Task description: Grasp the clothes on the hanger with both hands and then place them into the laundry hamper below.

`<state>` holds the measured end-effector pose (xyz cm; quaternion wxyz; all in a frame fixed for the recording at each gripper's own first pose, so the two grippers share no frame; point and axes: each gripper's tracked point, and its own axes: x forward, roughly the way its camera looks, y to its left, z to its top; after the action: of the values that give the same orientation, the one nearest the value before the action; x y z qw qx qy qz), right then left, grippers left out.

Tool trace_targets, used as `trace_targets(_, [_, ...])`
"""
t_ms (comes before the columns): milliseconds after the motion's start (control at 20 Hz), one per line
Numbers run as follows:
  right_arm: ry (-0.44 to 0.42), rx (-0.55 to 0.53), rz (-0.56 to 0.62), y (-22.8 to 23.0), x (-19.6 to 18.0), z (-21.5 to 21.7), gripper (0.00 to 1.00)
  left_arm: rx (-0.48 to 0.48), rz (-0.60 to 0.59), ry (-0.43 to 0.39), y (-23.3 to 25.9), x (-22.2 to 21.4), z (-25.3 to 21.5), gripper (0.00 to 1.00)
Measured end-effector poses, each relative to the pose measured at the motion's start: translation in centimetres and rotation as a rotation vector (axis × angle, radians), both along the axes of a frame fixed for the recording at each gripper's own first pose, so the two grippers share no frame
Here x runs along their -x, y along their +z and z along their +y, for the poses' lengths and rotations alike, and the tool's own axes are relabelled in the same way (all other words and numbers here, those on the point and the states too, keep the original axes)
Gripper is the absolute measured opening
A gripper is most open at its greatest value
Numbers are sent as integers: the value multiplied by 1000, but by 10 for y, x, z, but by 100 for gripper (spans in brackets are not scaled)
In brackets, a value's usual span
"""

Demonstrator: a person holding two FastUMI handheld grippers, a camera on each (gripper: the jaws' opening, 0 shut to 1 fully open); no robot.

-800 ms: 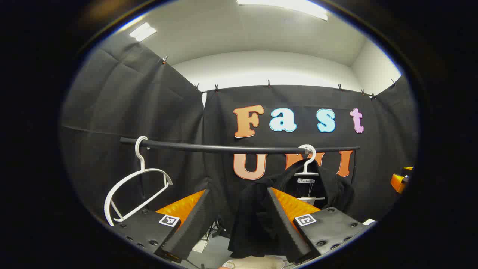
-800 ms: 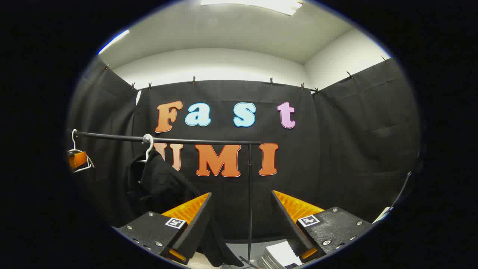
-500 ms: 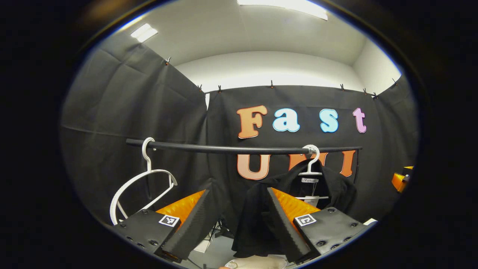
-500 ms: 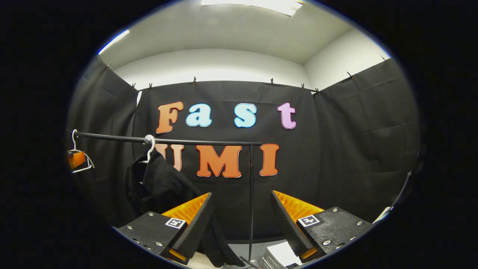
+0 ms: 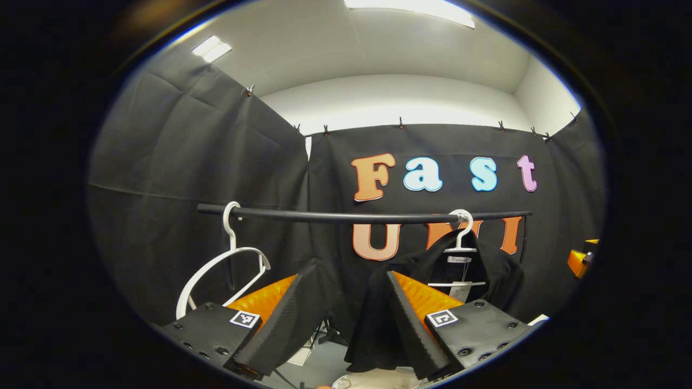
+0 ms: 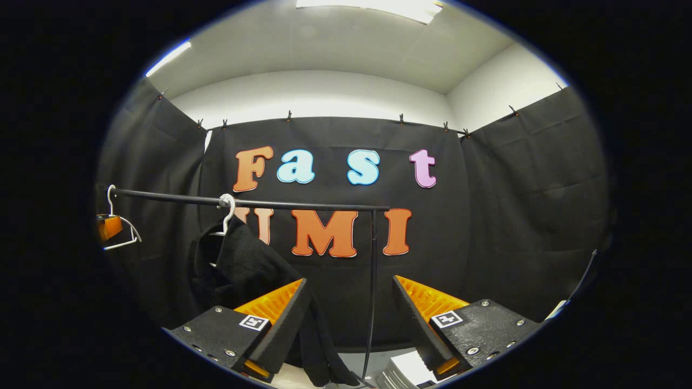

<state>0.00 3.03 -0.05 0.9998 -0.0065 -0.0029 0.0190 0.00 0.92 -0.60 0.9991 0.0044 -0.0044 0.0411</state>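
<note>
While both the left tool [image 5: 346,319] and right tool [image 6: 350,324] gape wide, black clothes [image 5: 486,270] hang on a white hanger [image 5: 463,233] near the rail's [image 5: 346,217] right end.

Both cameras sit low, looking level and slightly upward at the booth's back wall from well back. The left gripper view faces the rail [image 5: 346,217] from its left part; the right gripper view stands farther right. Both share the rail and the black garment [image 6: 243,265].
</note>
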Motion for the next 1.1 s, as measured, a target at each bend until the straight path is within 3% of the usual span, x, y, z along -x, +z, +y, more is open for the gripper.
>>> trace_targets(300, [43,6,8,-8,1,25,93,-17,-12,38,-2,4,7,92])
trace_targets(600, [112,4,2,-19,12,68,93,-22,-8,55,-4,3,18,100])
trace_targets(800, [148,27,30,-41,12,96,93,-15,2,63,-6,4,22,92])
trace_targets(1100, [169,27,85,-78,-3,125,93,-15,15,67,-15,1,27,96])
